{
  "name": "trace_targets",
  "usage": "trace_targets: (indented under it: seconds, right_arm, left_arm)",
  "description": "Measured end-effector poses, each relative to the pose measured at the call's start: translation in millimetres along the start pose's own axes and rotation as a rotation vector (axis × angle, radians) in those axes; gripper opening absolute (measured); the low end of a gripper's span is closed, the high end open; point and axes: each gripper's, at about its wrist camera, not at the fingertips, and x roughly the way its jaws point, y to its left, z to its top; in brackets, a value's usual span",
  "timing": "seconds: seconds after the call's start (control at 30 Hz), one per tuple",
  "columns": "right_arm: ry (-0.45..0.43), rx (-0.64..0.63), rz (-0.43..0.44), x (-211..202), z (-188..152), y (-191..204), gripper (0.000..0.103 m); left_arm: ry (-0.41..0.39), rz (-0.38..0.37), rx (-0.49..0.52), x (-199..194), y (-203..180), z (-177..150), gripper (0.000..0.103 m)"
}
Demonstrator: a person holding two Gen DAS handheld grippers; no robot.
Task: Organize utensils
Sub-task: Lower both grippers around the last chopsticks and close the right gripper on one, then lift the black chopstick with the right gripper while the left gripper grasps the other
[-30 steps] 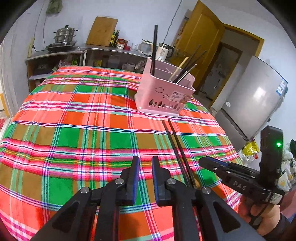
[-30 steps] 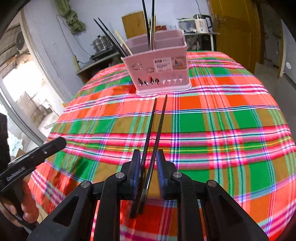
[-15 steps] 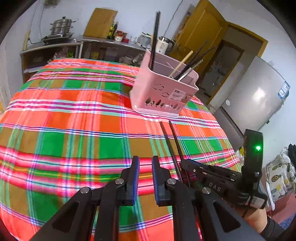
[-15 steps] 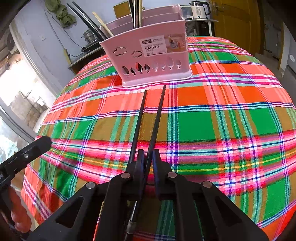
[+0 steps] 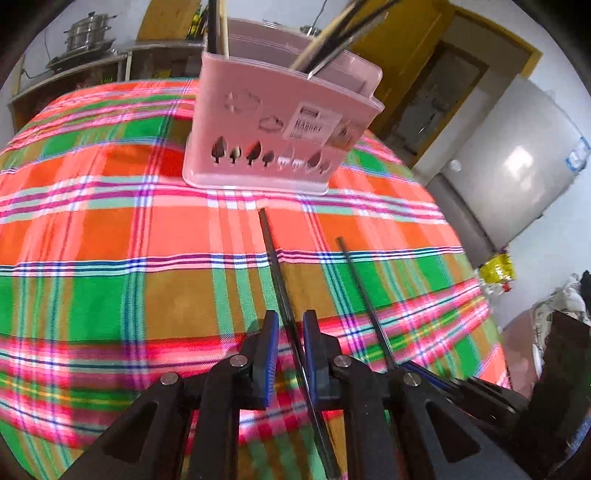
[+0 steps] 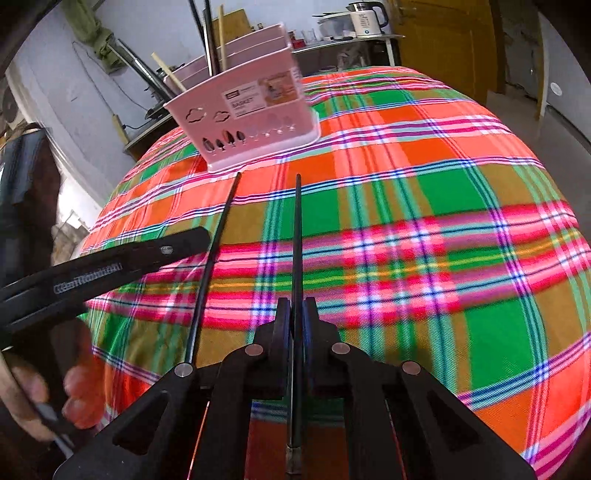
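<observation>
A pink utensil basket (image 5: pixel 280 122) holding several chopsticks stands on the plaid tablecloth (image 5: pixel 110 229); it also shows in the right wrist view (image 6: pixel 251 114). My left gripper (image 5: pixel 290 325) is open, its fingers on either side of a black chopstick (image 5: pixel 275 258) that lies on the cloth. My right gripper (image 6: pixel 295 314) is shut on a second black chopstick (image 6: pixel 297 236), which shows in the left wrist view (image 5: pixel 360 288) to the right of the first. The first chopstick (image 6: pixel 212 266) appears left of it in the right wrist view.
A counter with a steel pot (image 5: pixel 86 35) stands behind the table. A yellow door (image 5: pixel 417 55) and a grey fridge (image 5: pixel 517 166) are at the right. A kettle (image 6: pixel 365 18) sits on a side table.
My right gripper closed on one chopstick and pulled it apart from the other. My left gripper moved forward and right, straddling the other chopstick. Both came nearer the basket.
</observation>
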Motion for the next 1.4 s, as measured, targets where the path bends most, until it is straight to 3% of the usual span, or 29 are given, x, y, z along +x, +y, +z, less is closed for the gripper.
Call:
trace_targets:
  seconds: [0.23,0.67,0.9,1.1,1.4]
  right_arm:
    - [-0.002,0.011,0.010,-1.0,-1.6,-2.4,0.007]
    - [0.002,0.004,-0.009,-12.5,-20.2,4.2,0.007]
    - [-0.010,-0.058,-0.001,-17.0,1.7,17.4,0.010]
    - [0.009,-0.123,-0.023,0.5,29.5,24.6,0.010]
    - [0.079,-0.174,-0.052,33.8,50.9,23.2,0.010]
  left_arm:
    - [-0.001,0.094,0.068,6.8,-11.5,-6.6,0.008]
    - [-0.025,0.168,-0.037,-56.8,49.6,-59.6,0.005]
    - [-0.045,0.118,-0.035,-67.4,56.5,-37.9,0.010]
    - [0.001,0.120,0.003,-51.8,57.1,-13.9,0.011]
    - [0.067,0.131,0.025,-31.0,61.1,-7.3,0.011]
